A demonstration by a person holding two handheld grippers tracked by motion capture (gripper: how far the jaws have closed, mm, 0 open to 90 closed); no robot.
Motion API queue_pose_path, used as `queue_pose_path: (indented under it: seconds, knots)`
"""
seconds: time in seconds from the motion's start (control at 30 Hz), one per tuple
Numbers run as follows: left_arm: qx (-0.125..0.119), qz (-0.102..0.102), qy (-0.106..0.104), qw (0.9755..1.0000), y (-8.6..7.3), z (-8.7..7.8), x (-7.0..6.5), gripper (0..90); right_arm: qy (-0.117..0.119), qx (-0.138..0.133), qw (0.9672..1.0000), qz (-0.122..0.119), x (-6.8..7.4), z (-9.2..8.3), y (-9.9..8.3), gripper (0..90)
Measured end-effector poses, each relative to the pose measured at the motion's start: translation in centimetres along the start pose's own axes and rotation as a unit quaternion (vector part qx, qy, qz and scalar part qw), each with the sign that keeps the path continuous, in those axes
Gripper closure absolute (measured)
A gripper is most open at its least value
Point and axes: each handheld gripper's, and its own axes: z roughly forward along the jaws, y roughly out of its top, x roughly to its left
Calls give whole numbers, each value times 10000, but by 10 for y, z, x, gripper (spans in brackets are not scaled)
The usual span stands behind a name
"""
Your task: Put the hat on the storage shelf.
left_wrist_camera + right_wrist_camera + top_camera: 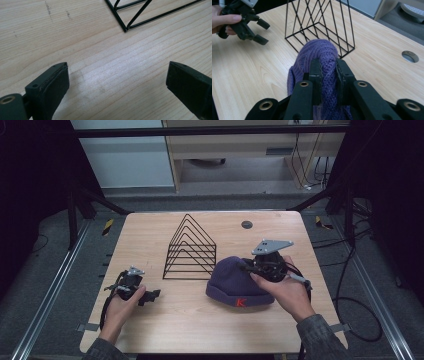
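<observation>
Purple ribbed knit marks the beanie (239, 281), which sits on the pale wooden worktop (150, 320) at the right, just right of the black wire rack (190, 251) and close to its near corner. The right tool (329, 72) has its jaws pinched tight on a fold at the crown of the beanie, so that the cloth bulges up between the pads in the right gripper view; in the high view the brim with its red letter lies on the wood. The left tool (150, 296) rests low at the near left, well apart from the hat, its jaws spread wide with nothing but bare wood between them. The step in hand looks like lifting the hat by its top, probably to bring it to the rack. The next move calls for a steady grip, enough height for the brim to clear the wood, and care that the knit doesn't snag on the wires.
</observation>
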Motion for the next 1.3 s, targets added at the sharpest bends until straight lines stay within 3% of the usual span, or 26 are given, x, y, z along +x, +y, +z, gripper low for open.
queue_pose_path:
  seconds: [0.33,0.43,0.5,0.6,0.63,0.67,0.8,0.9,1.07,1.13,1.3]
  knots:
    - [-143,34,-34,9999,2,-5,-2,48,-39,158,9998,145,-13,-10,42,775]
    - [-529,150,-17,9985,6,-17,-7,48,-110,76,9999,97,-18,-17,55,774]
    - [-619,141,-30,9980,7,-21,-8,46,-151,9,9998,122,-21,-22,63,774]
    - [-1081,37,-183,9940,18,-46,-9,46,-210,-63,9997,112,-25,-30,76,774]
    - [-1081,37,-183,9940,18,-46,-9,46,-210,-63,9997,112,-25,-30,76,774]
    - [-1279,10,-250,9915,26,-59,-9,46,-248,-154,9995,99,-28,-35,86,774]
    - [-1410,139,-243,9896,42,-77,-8,49,-299,-297,9991,71,-33,-39,104,774]
    - [-1534,259,-361,9872,60,-92,-9,49,-321,-367,9988,72,-35,-39,114,774]
    - [-1794,340,-785,9800,90,-109,-13,50,-376,-622,9973,118,-38,-35,139,775]
    - [-1791,369,-889,9791,100,-112,-14,50,-368,-650,9971,112,-38,-35,142,774]
    - [-1836,556,-841,9778,127,-119,-19,53,-381,-742,9965,45,-38,-29,163,774]
